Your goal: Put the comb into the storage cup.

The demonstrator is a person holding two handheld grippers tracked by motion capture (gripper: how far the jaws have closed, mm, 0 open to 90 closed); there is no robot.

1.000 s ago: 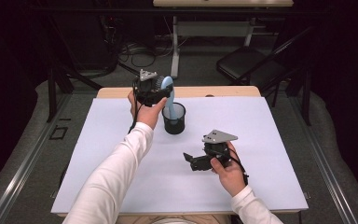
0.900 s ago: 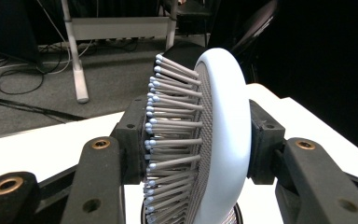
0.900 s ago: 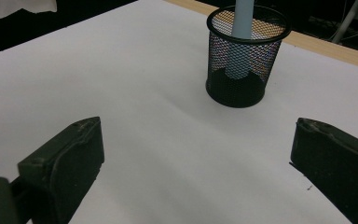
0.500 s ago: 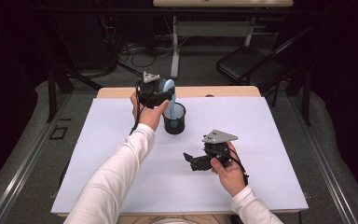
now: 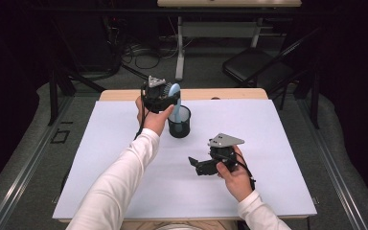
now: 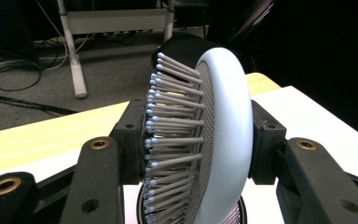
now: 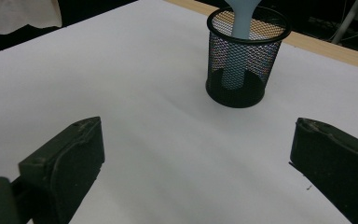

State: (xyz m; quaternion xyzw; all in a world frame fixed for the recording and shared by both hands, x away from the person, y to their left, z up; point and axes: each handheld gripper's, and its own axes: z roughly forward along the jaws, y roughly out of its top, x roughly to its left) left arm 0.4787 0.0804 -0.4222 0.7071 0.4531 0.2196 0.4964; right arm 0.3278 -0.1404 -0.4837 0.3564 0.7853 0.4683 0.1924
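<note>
Nearest to the person, the right gripper (image 5: 197,166) is held low over the white tabletop (image 5: 100,158), with its jaws spread wide and nothing between them. It is kept well apart from the black mesh cup (image 5: 179,121), on the near side of it. Farther off, just above the cup, the pale blue hairbrush (image 5: 175,92) is pinched at its head by the left gripper (image 6: 193,140). The brush handle is dipped down inside the cup.

The light cup could be tipped or dragged if the brush is pushed sideways. The brush could be dropped crooked if it is let go while tilted.
</note>
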